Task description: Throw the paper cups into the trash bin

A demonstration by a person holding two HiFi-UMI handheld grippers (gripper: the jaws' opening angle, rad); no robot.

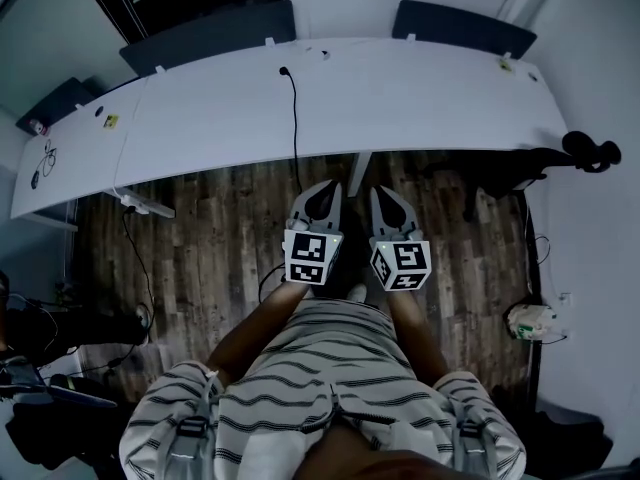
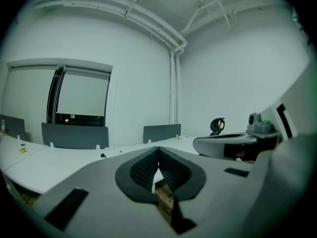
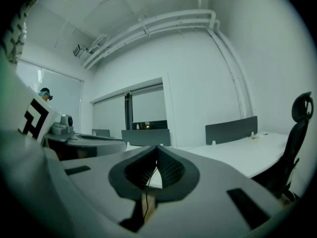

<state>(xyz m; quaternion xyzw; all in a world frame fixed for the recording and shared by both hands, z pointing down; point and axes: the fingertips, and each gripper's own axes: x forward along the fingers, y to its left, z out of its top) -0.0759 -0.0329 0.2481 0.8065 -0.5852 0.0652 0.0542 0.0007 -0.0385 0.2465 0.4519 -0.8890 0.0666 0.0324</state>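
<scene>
The left tongs [image 1: 328, 186] and the right tongs [image 1: 382, 192] were held side by side in front of the person's striped shirt [image 1: 330, 358], pointing roughly level toward the long white desk [image 1: 420, 98]. In each gripper view the ribbed pads met tip to tip, so both pairs were closed with nothing between them: left tongs [image 2: 158, 155], right tongs [image 3: 158, 153]. No paper cups and no trash bin showed in any view. The desk top carried only a thin black cable [image 1: 294, 118] and a few small bits near its edges. Dark chairs [image 1: 210, 33] stood behind it and wooden floor [image 1: 220, 248] lay in front. So the task's things lay somewhere outside these pictures, and the step in hand could not be settled. Closed, empty tongs over a cupless desk would suit a moment when the cups waited elsewhere to be fetched, and equally one when they already sat in the bin. Any further grasp would, in my judgement, call for the tongs to open and for a cup to come into sight.
</scene>
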